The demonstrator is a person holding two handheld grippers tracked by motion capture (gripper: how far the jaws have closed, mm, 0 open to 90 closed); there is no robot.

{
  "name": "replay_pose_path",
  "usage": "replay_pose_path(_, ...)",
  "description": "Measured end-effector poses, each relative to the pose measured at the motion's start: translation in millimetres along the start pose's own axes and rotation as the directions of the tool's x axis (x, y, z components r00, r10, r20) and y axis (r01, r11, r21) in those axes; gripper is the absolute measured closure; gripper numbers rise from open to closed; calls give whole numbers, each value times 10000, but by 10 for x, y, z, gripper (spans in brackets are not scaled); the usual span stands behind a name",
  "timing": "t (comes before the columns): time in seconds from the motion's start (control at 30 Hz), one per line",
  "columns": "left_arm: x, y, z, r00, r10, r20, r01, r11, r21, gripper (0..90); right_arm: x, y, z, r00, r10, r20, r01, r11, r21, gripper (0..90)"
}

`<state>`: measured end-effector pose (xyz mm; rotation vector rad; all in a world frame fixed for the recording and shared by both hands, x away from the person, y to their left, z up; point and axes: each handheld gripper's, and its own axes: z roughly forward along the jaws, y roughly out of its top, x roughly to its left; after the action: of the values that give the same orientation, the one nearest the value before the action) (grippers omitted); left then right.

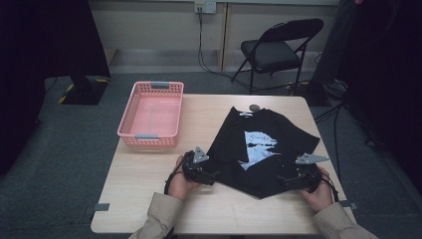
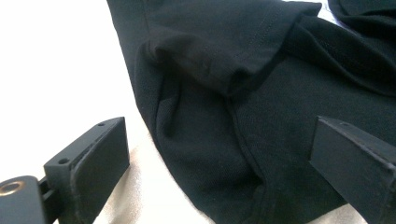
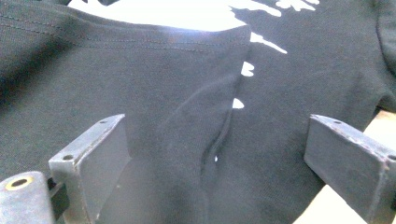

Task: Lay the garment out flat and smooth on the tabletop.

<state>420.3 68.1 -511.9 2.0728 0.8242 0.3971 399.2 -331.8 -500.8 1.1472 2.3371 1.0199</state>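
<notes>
An empty pink basket (image 1: 151,115) was seen at the left of the tabletop (image 1: 144,194). The left hand-held gripper (image 1: 211,174) was held wide open at the near-left hem of the black printed T-shirt (image 1: 263,144), with nothing clamped. The shirt was spread flat right of centre. The right hand-held gripper (image 1: 283,180) was likewise held wide open at the near-right hem, cloth lying between its jaws but ungripped.
</notes>
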Motion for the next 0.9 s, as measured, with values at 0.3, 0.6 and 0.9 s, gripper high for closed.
replay_pose_path(0.3,19,225,-147,9959,-644,628,686,9954,-665,148,0,-1,0,10000,9,2,-9,10000,1,65)
replay_pose_path(0.6,-170,548,59,9953,107,964,-59,9987,-505,155,-1,-1,0,10000,11,-1,-11,10000,3,64)
replay_pose_path(0.9,-299,782,292,9933,599,992,-601,9982,-11,312,-1,-1,0,10000,11,-3,-11,10000,3,65)
